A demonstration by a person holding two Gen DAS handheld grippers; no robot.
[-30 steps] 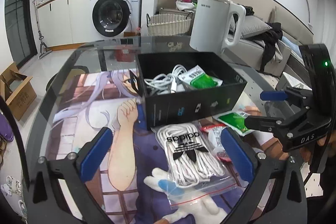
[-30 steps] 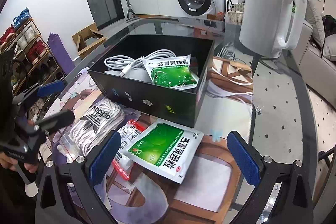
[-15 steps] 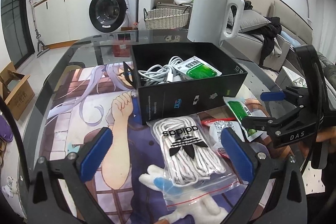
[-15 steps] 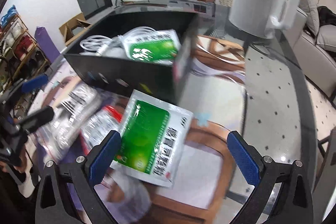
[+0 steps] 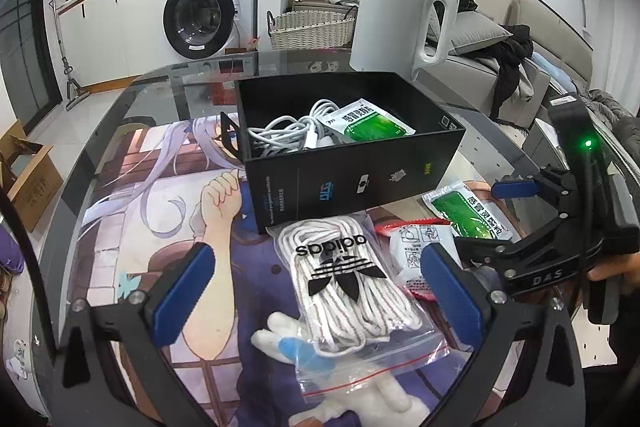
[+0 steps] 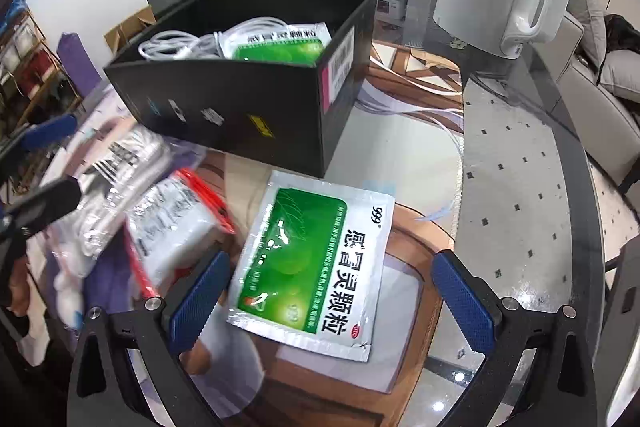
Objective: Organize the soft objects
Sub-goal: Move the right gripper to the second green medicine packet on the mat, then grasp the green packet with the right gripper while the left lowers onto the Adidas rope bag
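Right wrist view: the right gripper is spread wide at the bottom of the frame, a green sachet lying flat between its blue pads, untouched. Left wrist view: the left gripper gapes over a bagged white cord at lower centre; beyond it, mid-frame, stands the black box.

R wrist view: bag of laces and white packet motion-blurred, print unreadable. Left gripper cut by frame edge. Box wall hides part of cable.
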